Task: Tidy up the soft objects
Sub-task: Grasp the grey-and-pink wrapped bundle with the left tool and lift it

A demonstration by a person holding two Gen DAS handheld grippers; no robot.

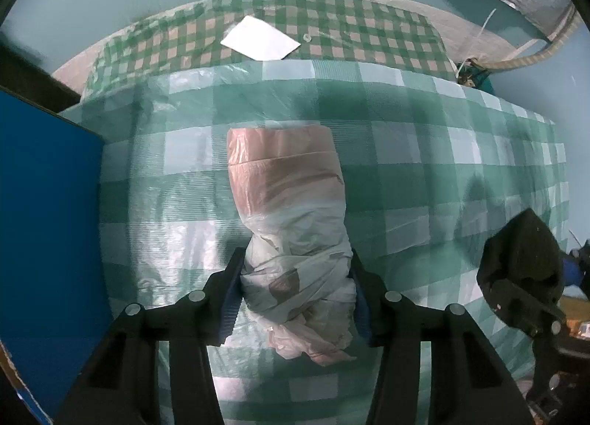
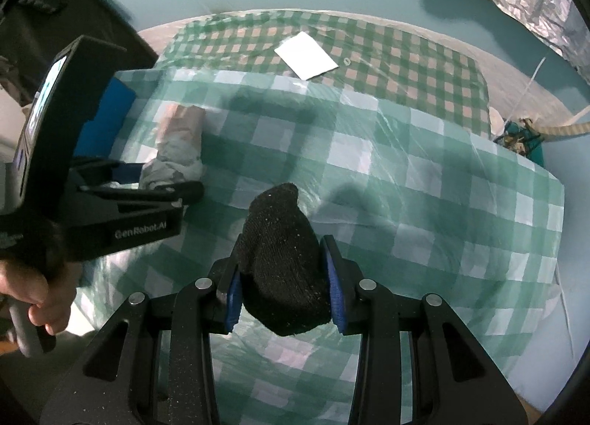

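Your left claw (image 1: pixel 297 296) is clamped on a pink roll wrapped in crinkly clear plastic (image 1: pixel 291 225), squeezing the twisted, bunched end while the smoother pink end pokes out ahead over the green checkered cover (image 1: pixel 442 174). Your right claw (image 2: pixel 284 296) is closed around a fuzzy black knit sock (image 2: pixel 282 259), folded into a lump, toe pointing forward. A white card (image 2: pixel 308 55) lies farther back on the smaller-checked bedding (image 2: pixel 405 67).
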